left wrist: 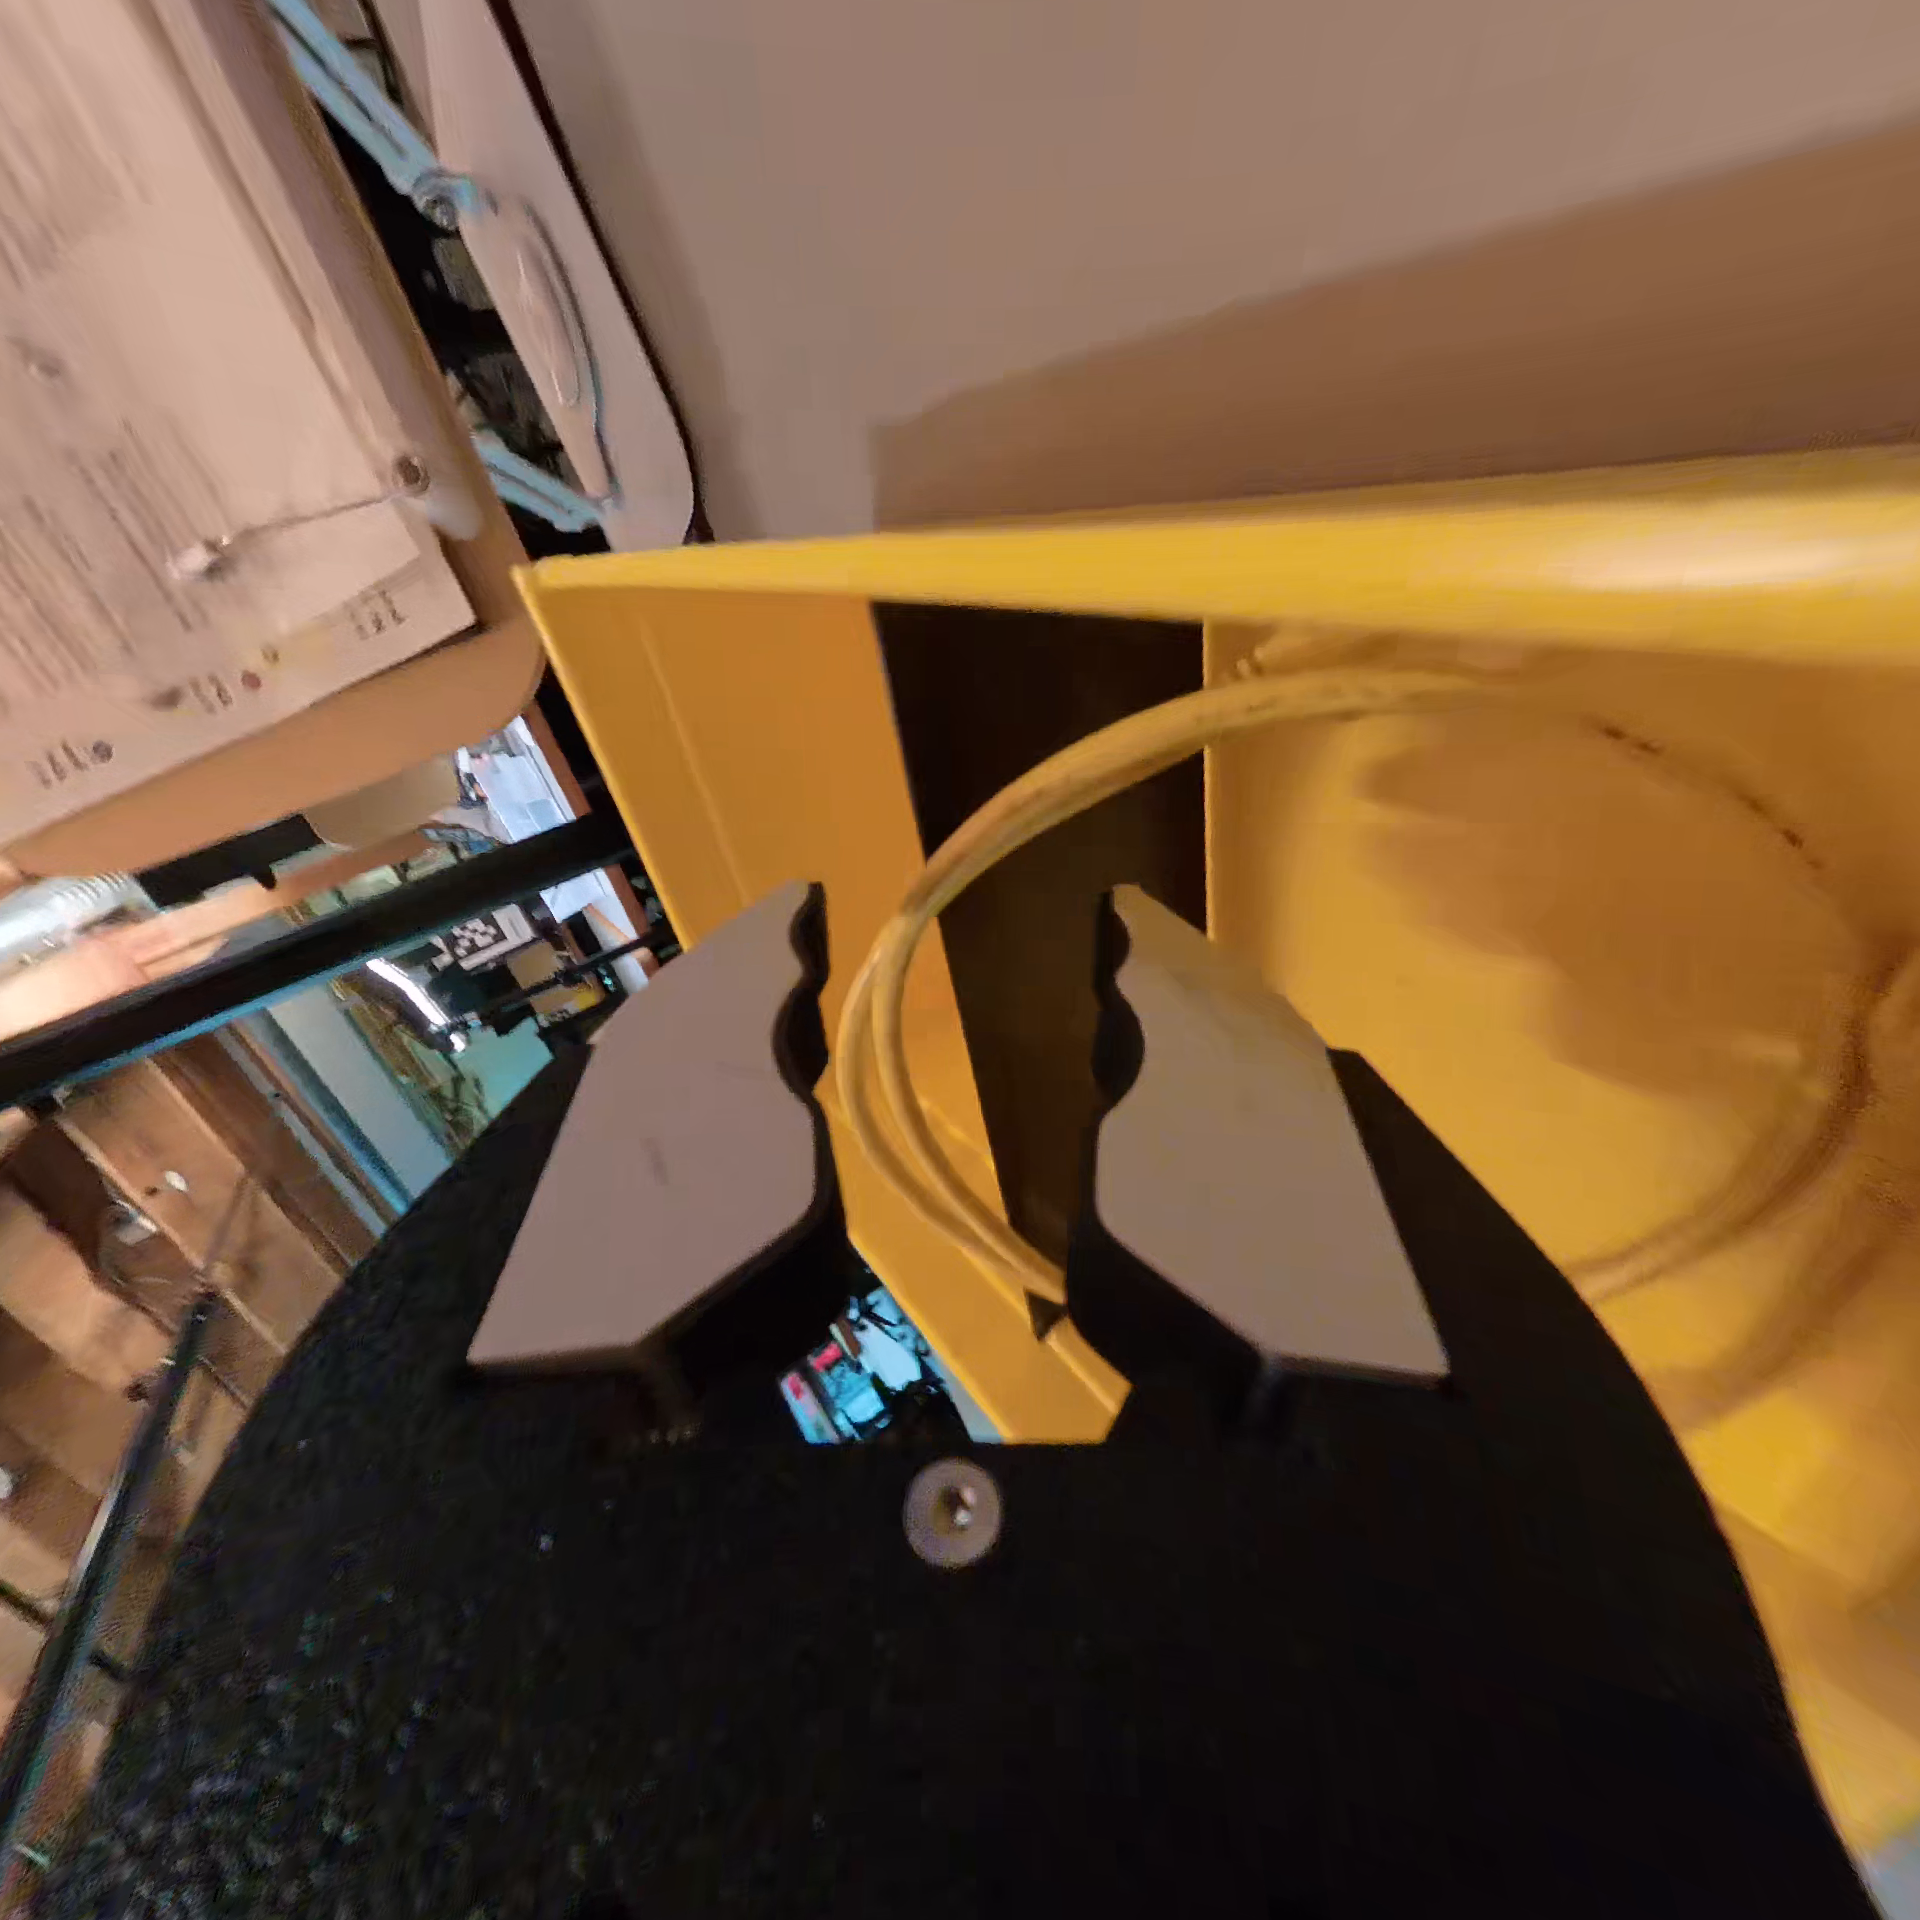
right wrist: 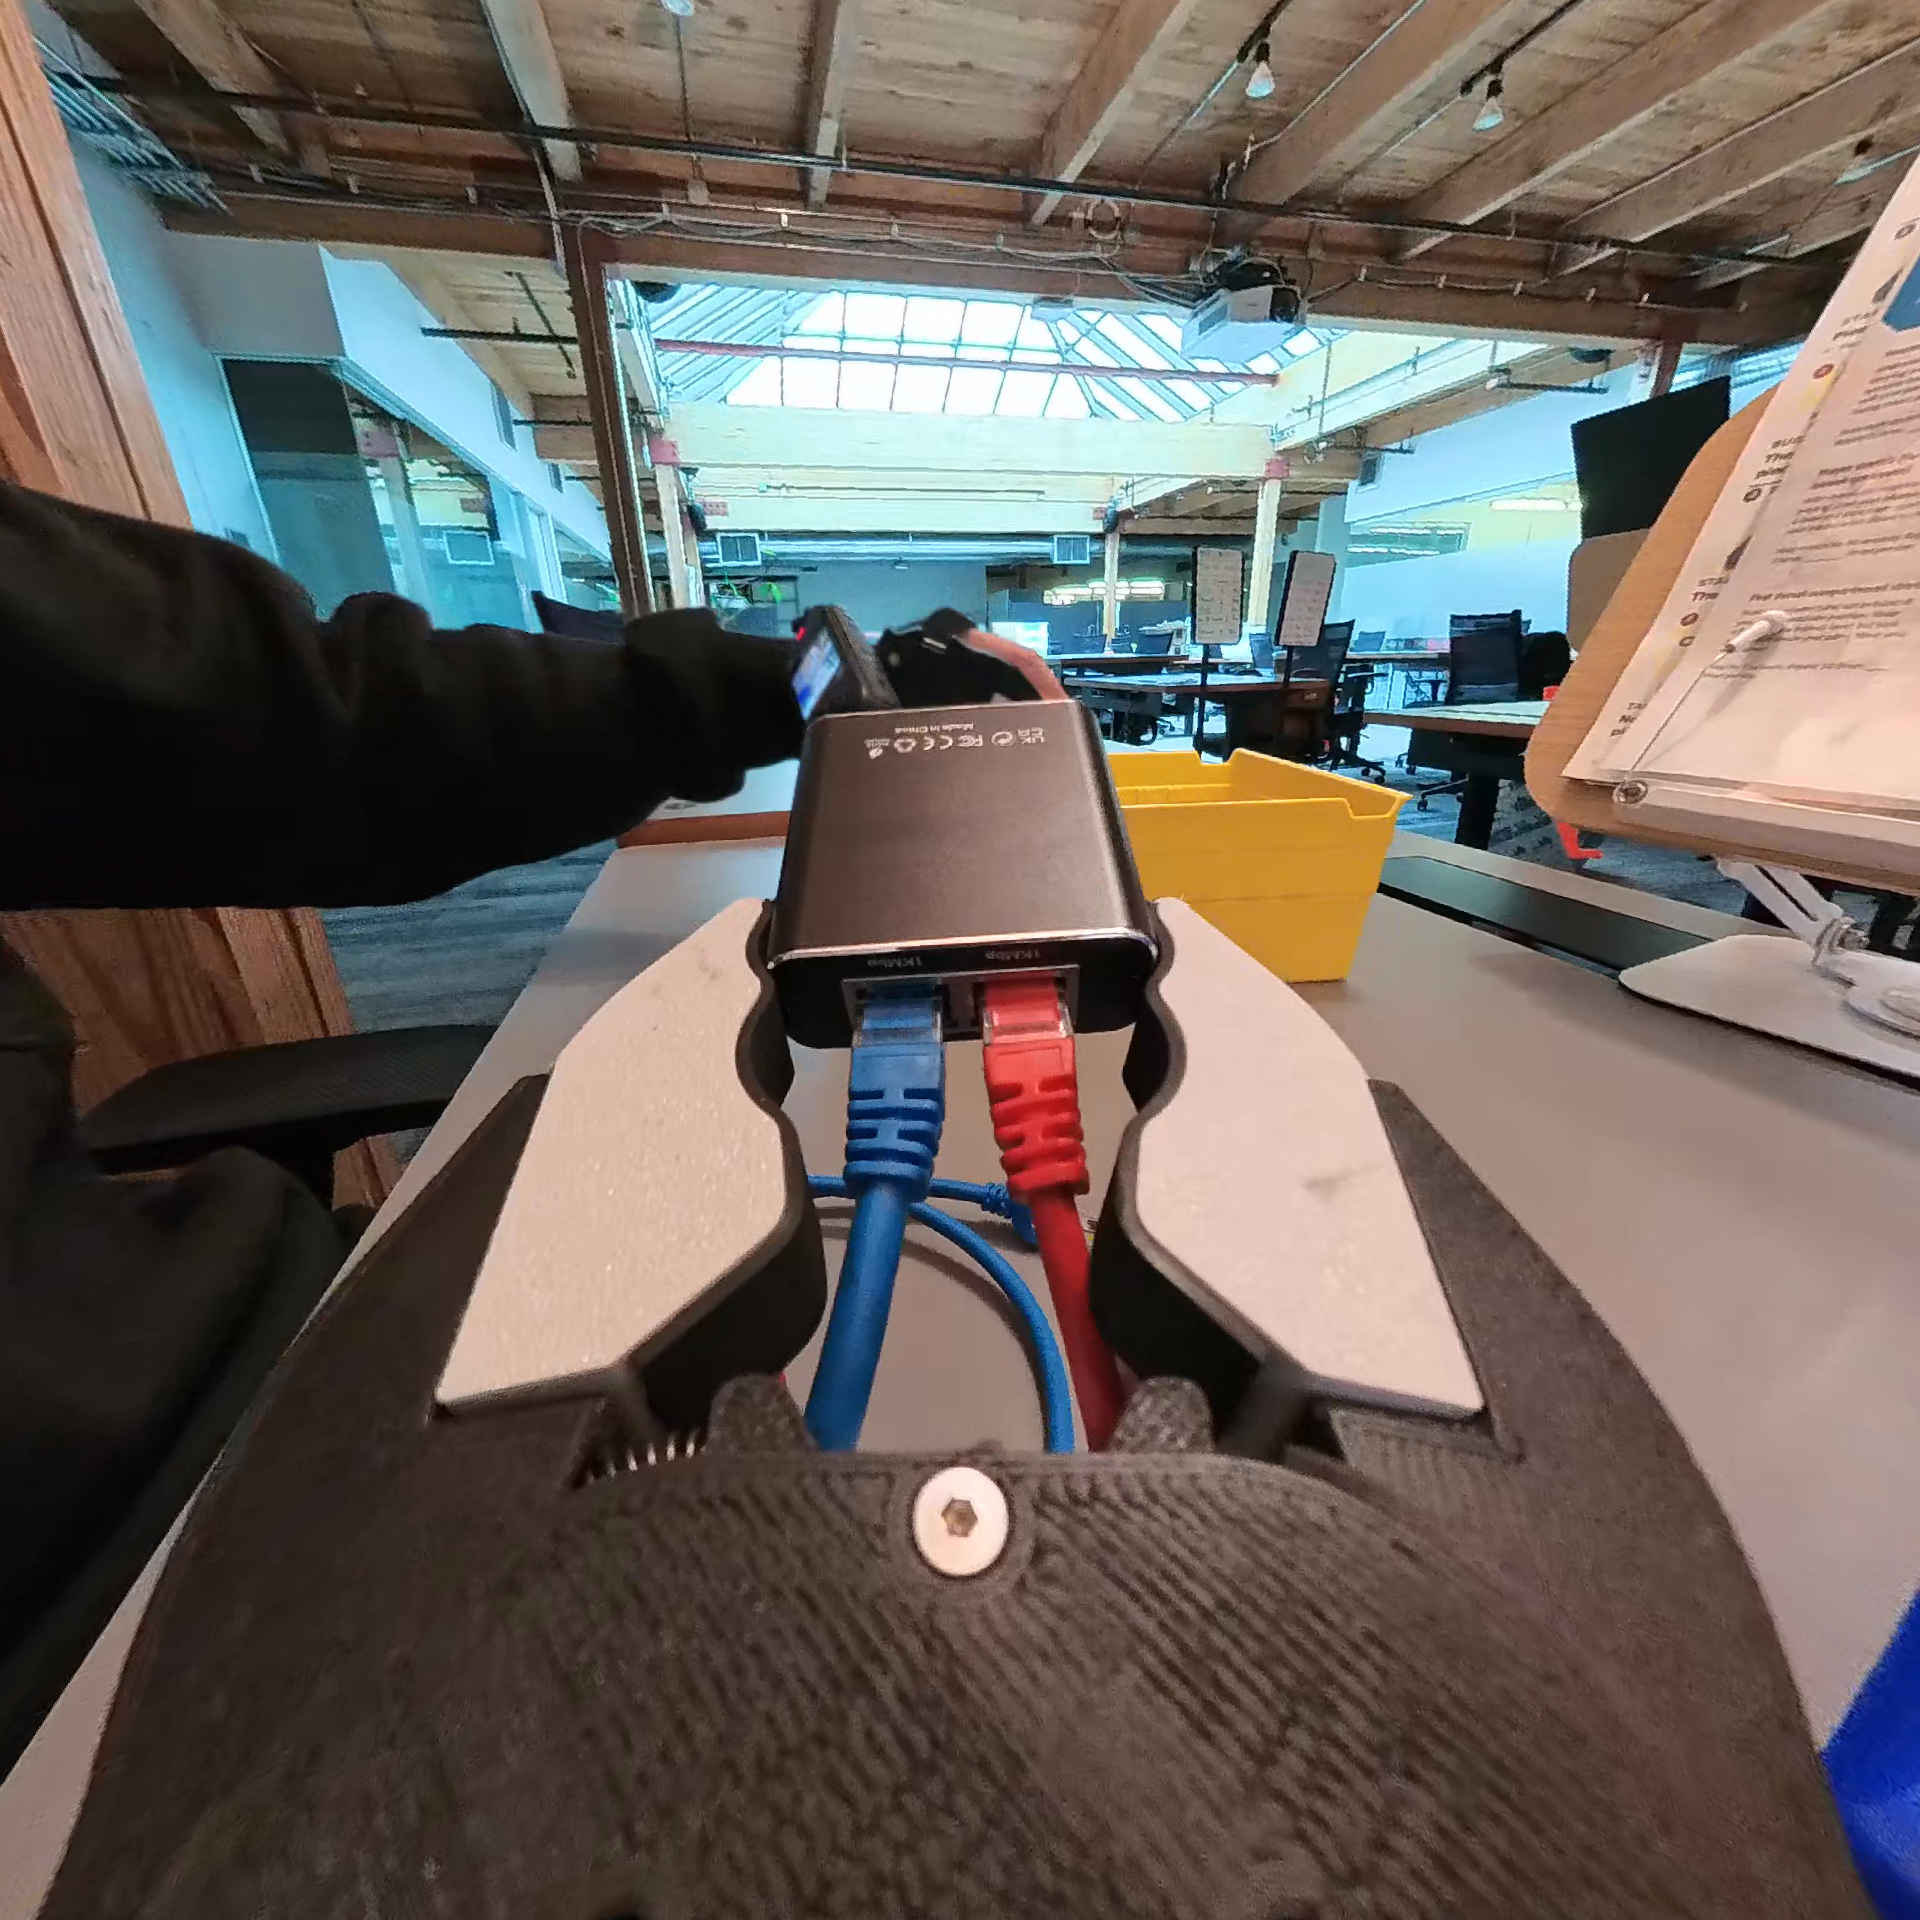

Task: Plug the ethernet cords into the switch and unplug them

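My right gripper (right wrist: 961,925) is shut on the near end of a black switch (right wrist: 956,821) and holds it above the grey table (right wrist: 1558,1195). A blue cord (right wrist: 894,1091) sits in the switch's left port and a red cord (right wrist: 1034,1101) in its right port; both trail back between the fingers. My left gripper (left wrist: 961,914) is open inside a yellow bin (left wrist: 1507,987). A loop of yellow cord (left wrist: 1039,800) lies between its fingers, not pinched. The yellow cord's plug is hidden.
The yellow bin (right wrist: 1257,842) stands on the table behind the switch. A black-sleeved arm (right wrist: 312,727) reaches across from the left toward it. A wooden document stand with papers (right wrist: 1766,623) is at the right. A black chair (right wrist: 260,1091) stands left of the table.
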Tool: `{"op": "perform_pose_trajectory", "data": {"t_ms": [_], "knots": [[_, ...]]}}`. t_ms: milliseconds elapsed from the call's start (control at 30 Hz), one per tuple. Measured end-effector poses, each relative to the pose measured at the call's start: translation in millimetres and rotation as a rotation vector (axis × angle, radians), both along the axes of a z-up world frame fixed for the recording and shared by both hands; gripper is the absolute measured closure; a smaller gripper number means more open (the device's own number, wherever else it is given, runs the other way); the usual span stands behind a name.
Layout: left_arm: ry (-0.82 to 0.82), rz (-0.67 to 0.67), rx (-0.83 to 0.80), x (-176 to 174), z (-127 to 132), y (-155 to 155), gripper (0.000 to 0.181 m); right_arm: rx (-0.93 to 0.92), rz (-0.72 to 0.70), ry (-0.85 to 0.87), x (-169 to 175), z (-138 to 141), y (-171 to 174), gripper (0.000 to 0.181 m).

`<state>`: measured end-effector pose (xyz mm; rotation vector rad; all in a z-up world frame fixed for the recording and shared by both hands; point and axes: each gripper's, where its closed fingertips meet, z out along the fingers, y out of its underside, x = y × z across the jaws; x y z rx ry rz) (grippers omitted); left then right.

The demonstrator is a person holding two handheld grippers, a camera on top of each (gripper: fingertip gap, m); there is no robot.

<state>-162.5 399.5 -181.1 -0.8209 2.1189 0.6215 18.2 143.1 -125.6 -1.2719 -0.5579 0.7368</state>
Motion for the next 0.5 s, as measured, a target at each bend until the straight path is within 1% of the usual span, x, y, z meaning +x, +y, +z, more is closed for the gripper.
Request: {"op": "perform_pose_trajectory", "data": {"t_ms": [33, 67, 100, 133, 200, 300, 333, 367, 433, 500], "knots": [[-0.002, -0.016, 0.008, 5, -4, 2, 0.145, 0.001, 0.001, -0.003, 0, 0, 0, 0.118], [-0.007, -0.017, 0.003, 9, -6, 4, 0.164, 0.003, 0.000, -0.003, 0, 0, 0, 0.118], [-0.014, -0.002, -0.015, 11, -8, 6, 0.165, 0.006, 0.004, -0.002, -1, 0, -1, 0.118], [-0.032, 0.043, -0.044, 11, -8, 11, 0.166, 0.008, 0.005, -0.002, -1, 1, -1, 0.118], [-0.068, 0.209, -0.096, 4, -7, 29, 0.168, 0.006, 0.005, -0.005, -1, 0, -1, 0.118], [-0.188, 0.379, -0.180, -3, -5, 55, 0.169, 0.013, 0.005, -0.011, -2, 0, -2, 0.118], [-0.197, 0.418, -0.175, -8, -5, 65, 0.169, 0.017, 0.004, -0.013, -2, 0, -2, 0.118], [-0.190, 0.421, -0.151, -11, -5, 73, 0.170, 0.018, 0.002, -0.012, -2, 0, -2, 0.118], [-0.203, 0.379, -0.106, -14, -2, 83, 0.171, 0.015, 0.004, -0.010, -1, 1, -2, 0.118], [-0.253, 0.341, -0.091, -12, 9, 86, 0.171, 0.014, 0.001, -0.011, -1, 1, -1, 0.118]]}}
